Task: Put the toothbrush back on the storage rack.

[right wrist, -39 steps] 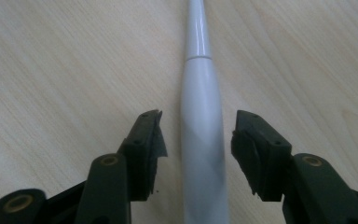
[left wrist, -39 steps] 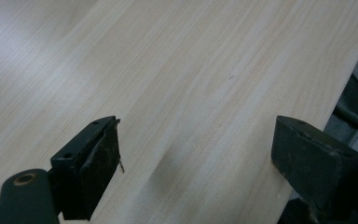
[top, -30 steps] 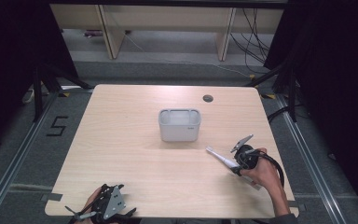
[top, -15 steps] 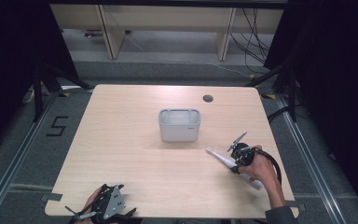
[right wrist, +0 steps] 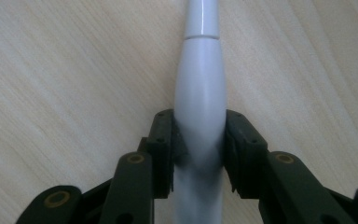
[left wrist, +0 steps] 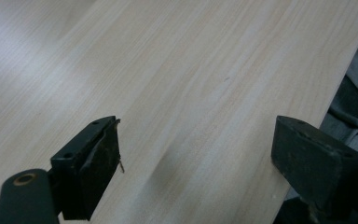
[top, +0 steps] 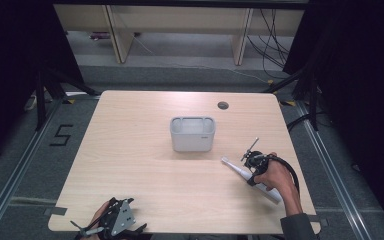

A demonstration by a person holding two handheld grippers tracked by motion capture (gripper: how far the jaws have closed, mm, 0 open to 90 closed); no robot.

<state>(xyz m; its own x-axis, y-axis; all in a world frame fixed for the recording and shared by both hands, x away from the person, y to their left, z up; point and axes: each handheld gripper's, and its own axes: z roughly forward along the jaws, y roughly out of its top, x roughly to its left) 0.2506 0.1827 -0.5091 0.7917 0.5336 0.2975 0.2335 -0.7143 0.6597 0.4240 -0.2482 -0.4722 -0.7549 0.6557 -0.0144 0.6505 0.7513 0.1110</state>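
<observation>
One white electric toothbrush gripped on the table, one grey holder standing by.

The right tongs [right wrist: 199, 149] have just closed, and both pads now press the body of the toothbrush [right wrist: 200, 93], which lies flat on the table [top: 140, 165] near its right edge. The left tongs [left wrist: 196, 154] gape wide with nothing between them, at the near left corner. One two-slot holder [top: 192, 134] sits mid-table, well apart from both.

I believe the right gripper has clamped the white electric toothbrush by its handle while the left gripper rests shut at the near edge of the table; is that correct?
Not quite: the left gripper is open, not shut. The left gripper view shows its jaws standing wide apart over bare table with nothing between them. The rest holds: in the right gripper view the right gripper is clamped on the handle of the white electric toothbrush.
</observation>
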